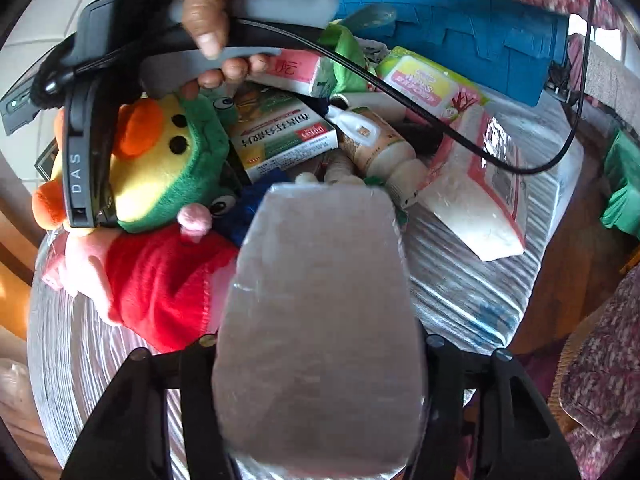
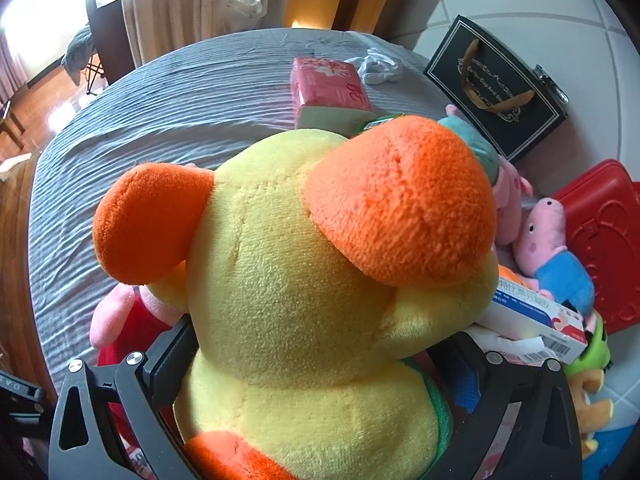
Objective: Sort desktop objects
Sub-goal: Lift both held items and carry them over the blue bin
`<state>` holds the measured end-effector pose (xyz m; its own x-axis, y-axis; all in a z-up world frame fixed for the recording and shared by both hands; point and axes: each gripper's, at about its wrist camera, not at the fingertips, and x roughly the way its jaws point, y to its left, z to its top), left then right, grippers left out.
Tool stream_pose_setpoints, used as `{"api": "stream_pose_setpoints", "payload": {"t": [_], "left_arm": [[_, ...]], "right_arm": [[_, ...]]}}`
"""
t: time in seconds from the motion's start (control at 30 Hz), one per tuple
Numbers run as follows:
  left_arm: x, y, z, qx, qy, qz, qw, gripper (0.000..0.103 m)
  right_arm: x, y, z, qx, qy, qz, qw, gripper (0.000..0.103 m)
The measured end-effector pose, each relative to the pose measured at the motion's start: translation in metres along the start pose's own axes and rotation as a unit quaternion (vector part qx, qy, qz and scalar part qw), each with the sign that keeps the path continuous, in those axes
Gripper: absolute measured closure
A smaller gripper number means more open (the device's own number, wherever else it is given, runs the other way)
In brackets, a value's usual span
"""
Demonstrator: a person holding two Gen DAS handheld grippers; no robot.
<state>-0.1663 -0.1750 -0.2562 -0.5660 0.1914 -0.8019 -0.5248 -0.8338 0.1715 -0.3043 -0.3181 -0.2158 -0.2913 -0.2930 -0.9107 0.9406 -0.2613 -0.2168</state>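
My left gripper [image 1: 320,384] is shut on a flat grey plastic-wrapped pack [image 1: 320,312], which fills the middle of the left wrist view above the pile. My right gripper [image 2: 316,364] is shut on a yellow plush duck [image 2: 288,264] with orange feet. The duck [image 1: 160,168] wears a green hood, and one of the right gripper's fingers [image 1: 78,176] lies along its side, with a hand [image 1: 216,12] on the handle. Under the grey pack lie a pig plush in red [image 1: 160,280], a green medicine box [image 1: 284,136] and a small bottle [image 1: 380,148].
The table has a grey ribbed cloth [image 2: 152,120]. On it stand a pink tissue pack [image 2: 330,92], a black gift bag [image 2: 496,88], a red case [image 2: 600,232], a pig plush in blue [image 2: 556,256], a white tissue pack [image 1: 480,200] and a blue box [image 1: 460,36]. A black cable [image 1: 440,128] crosses the pile.
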Motion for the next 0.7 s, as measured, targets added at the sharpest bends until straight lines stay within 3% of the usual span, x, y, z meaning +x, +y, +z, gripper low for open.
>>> {"api": "stream_pose_setpoints", "payload": {"t": [0.13, 0.27, 0.33, 0.53, 0.7], "left_arm": [[0.001, -0.017, -0.003, -0.007, -0.004, 0.045, 0.9989, 0.052], [-0.001, -0.015, -0.005, -0.056, 0.0, 0.08, 0.9952, 0.054], [-0.005, -0.012, -0.007, -0.073, -0.004, 0.098, 0.9925, 0.054], [-0.027, -0.002, -0.004, -0.103, -0.017, 0.136, 0.9852, 0.054], [-0.058, 0.006, 0.014, -0.11, -0.047, 0.161, 0.9796, 0.054]], "right_arm": [[0.001, 0.001, -0.004, -0.004, -0.012, -0.012, 1.0, 0.0], [-0.011, 0.007, -0.013, 0.008, -0.046, -0.046, 0.998, 0.024], [-0.021, 0.005, -0.02, 0.032, -0.065, -0.044, 0.996, 0.03], [-0.056, -0.009, -0.041, 0.11, -0.112, -0.053, 0.986, 0.035], [-0.114, -0.02, -0.066, 0.181, -0.164, -0.063, 0.968, 0.035]]}}
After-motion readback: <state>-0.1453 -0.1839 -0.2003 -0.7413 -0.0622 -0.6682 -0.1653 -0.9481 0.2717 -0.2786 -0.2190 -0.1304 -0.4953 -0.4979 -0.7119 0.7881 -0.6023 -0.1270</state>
